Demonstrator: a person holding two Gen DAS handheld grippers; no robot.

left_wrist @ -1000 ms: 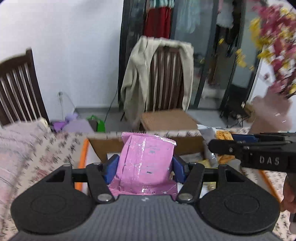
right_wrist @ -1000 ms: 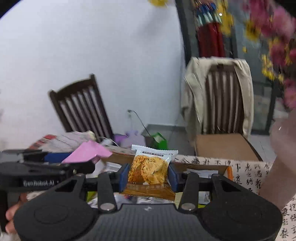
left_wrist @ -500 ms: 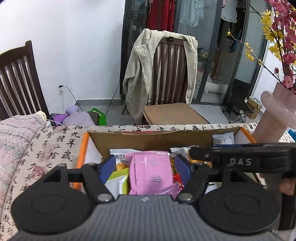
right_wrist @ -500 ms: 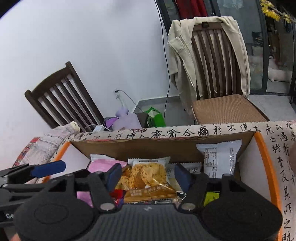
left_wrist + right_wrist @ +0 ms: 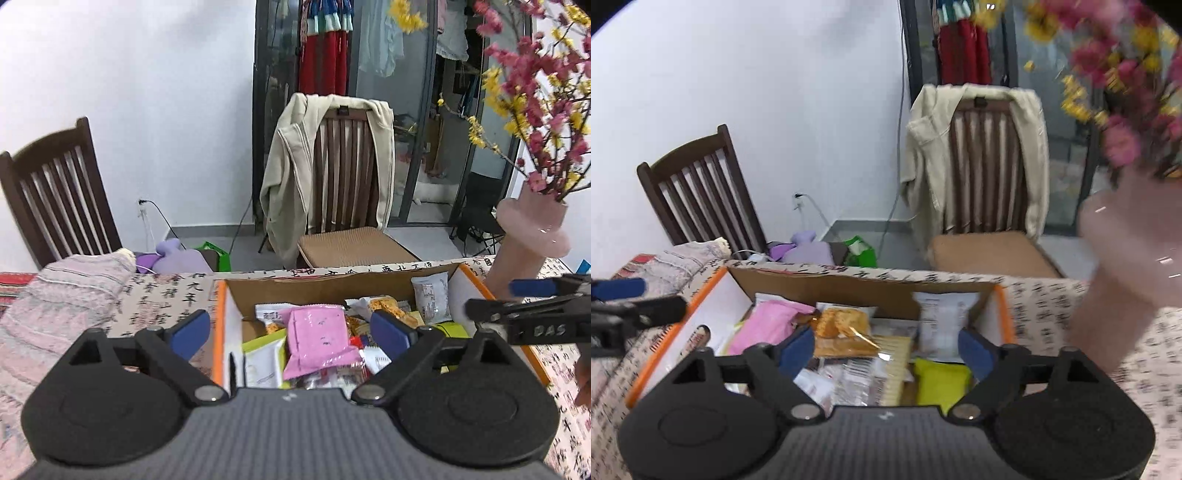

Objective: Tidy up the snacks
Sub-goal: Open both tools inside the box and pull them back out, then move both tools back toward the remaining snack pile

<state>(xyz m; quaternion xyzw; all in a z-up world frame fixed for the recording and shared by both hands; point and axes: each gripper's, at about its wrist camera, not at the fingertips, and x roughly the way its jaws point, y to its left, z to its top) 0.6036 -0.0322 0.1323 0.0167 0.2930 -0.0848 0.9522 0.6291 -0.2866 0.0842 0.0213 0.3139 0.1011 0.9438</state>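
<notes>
Here, both hand-held grippers hover over an open cardboard box [image 5: 332, 286] with orange edges, which sits on a counter covered by a cloth [image 5: 166, 295] printed with black characters.

Left hand-held gripper [image 5: 290, 328]: jaws spread wide, nothing between them. Its left blue pad sits outside the box's left wall, the right one over the snacks. A pink packet [image 5: 319, 338] lies on top of the pile between the pads, touching neither.

Right hand-held gripper [image 5: 886, 349]: jaws also wide, empty. An orange cracker packet [image 5: 842, 332] lies in the box just ahead of the left pad. At 5 o'clock from it is a yellow-green packet [image 5: 940, 380]; a white packet [image 5: 942, 321] leans against the back wall at 1 o'clock from the gripper. The pink packet [image 5: 764, 325] shows at 10 o'clock.

Each gripper appears at the other camera's edge: the right one [image 5: 532, 308] at 3 o'clock, the left one [image 5: 624, 302] at 9 o'clock.

Around: a pink vase [image 5: 528, 240] with red and yellow blossoms at 2 o'clock of the box; a chair [image 5: 347, 177] draped with a cream jacket [image 5: 291, 173] beyond the counter at 12 o'clock; a second dark chair [image 5: 59, 192] at 10 o'clock.
</notes>
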